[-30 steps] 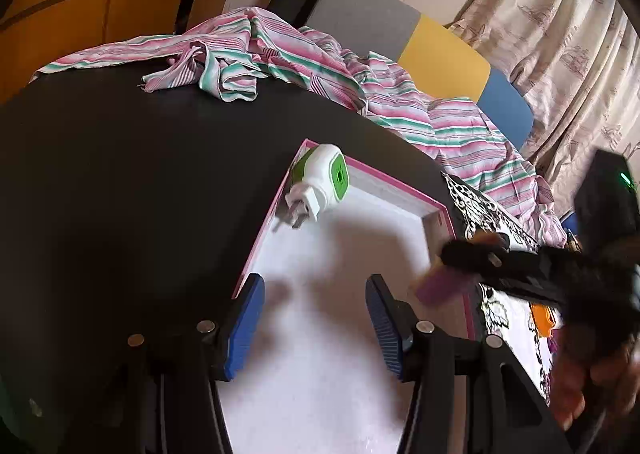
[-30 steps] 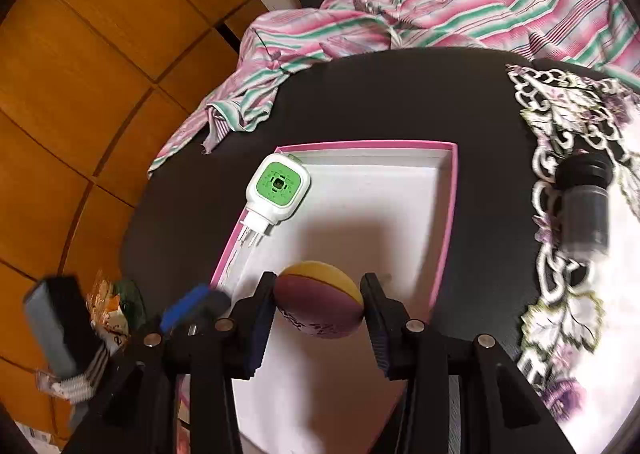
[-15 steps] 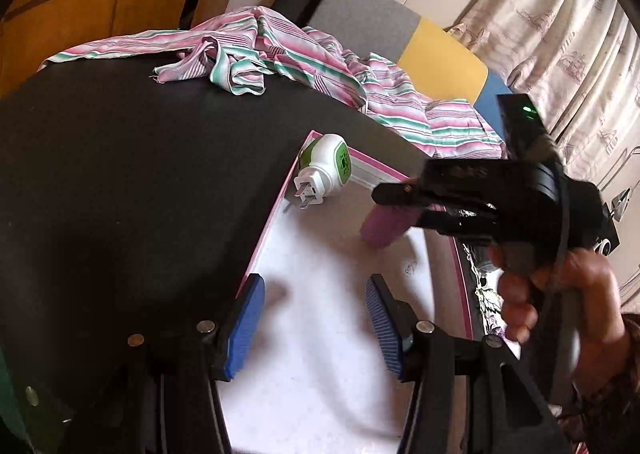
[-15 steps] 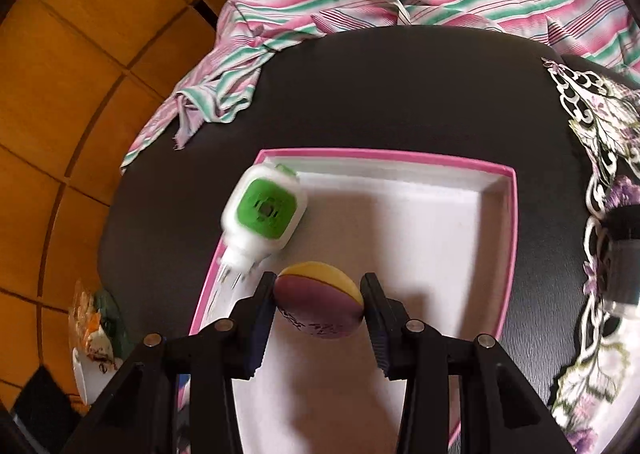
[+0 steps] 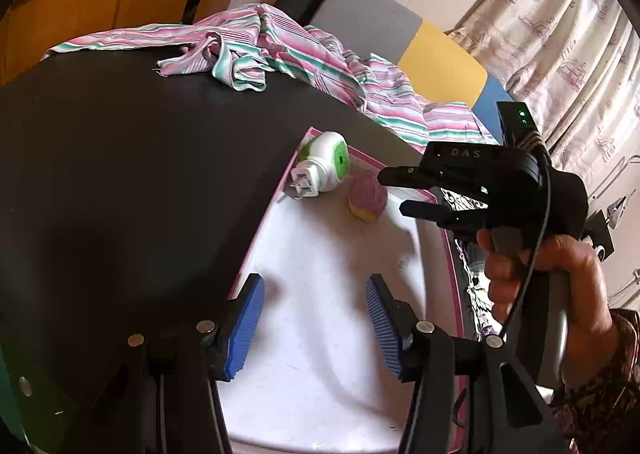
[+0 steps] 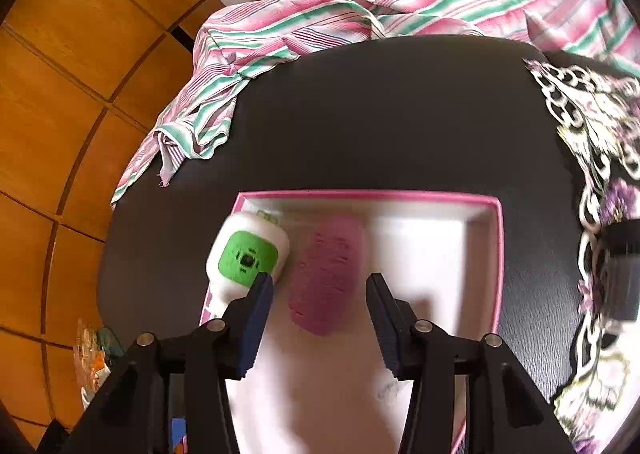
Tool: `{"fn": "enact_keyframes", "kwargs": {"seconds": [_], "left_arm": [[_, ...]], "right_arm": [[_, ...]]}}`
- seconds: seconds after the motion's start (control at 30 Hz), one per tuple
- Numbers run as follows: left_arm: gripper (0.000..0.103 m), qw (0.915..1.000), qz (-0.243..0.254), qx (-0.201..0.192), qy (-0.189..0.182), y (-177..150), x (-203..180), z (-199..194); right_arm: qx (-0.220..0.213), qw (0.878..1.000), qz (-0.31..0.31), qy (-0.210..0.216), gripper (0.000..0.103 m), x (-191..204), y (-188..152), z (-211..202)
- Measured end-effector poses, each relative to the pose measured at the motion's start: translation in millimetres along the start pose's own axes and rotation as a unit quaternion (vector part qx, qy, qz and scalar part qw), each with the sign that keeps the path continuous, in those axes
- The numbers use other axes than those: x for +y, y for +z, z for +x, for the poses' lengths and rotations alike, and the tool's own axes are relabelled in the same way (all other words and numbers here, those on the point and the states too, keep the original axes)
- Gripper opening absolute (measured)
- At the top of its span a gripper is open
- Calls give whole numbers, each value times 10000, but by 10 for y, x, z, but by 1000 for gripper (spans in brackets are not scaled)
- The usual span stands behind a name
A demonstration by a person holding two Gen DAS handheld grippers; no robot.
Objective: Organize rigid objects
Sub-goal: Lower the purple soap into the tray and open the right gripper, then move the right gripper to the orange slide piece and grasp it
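A pink-rimmed white tray (image 5: 260, 230) (image 6: 368, 195) lies on the black table (image 5: 120, 174). In its far left corner rests a white and green plug-in device (image 5: 324, 168) (image 6: 248, 258). Right beside it lies a purple and yellow rounded object (image 5: 368, 196) (image 6: 326, 274), blurred in the right wrist view. My right gripper (image 5: 394, 192) (image 6: 319, 280) hovers over that object; its jaws are opening, and the pads stand apart from the object. My left gripper (image 5: 314, 286) hangs open above the tray's near part with nothing between its fingers.
A pink and green striped cloth (image 5: 280, 46) (image 6: 320, 22) is bunched along the table's far edge. A black and white floral cloth (image 6: 592, 126) covers the right side, with a dark cylinder (image 6: 624, 270) on it. A person's hand (image 5: 540, 274) holds the right gripper.
The right gripper carried the purple and yellow object to the tray's far end beside the plug-in device, then widened its jaws and let it go. The left gripper stayed put.
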State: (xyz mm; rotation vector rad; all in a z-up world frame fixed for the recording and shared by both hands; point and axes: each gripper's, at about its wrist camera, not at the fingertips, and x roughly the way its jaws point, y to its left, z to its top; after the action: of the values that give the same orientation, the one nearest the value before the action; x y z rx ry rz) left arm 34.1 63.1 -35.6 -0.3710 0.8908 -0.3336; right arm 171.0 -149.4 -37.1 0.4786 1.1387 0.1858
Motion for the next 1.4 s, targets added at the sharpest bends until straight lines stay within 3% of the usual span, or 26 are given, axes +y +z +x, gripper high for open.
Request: {"fn": "enact_keyframes", "kwargs": {"seconds": [0.27, 0.57, 0.9, 1.1, 1.4], "left_arm": [[53, 9994, 65, 124, -320, -60, -141, 21], [53, 9974, 321, 251, -602, -180, -424, 20], [54, 9919, 875, 512, -770, -383, -887, 67], [61, 9854, 1271, 689, -897, -525, -1194, 70], [61, 9754, 1695, 937, -1053, -701, -1575, 107]], "right_arm": [[-225, 9991, -311, 161, 50, 46, -230, -367], [-636, 9932, -885, -419, 50, -144, -524, -920], [-693, 9916, -589, -919, 52, -799, -827, -1258], [-621, 9915, -277, -1114, 52, -1231, -1036, -1373], [-812, 9849, 353, -1489, 52, -1870, -1107, -1746]]}}
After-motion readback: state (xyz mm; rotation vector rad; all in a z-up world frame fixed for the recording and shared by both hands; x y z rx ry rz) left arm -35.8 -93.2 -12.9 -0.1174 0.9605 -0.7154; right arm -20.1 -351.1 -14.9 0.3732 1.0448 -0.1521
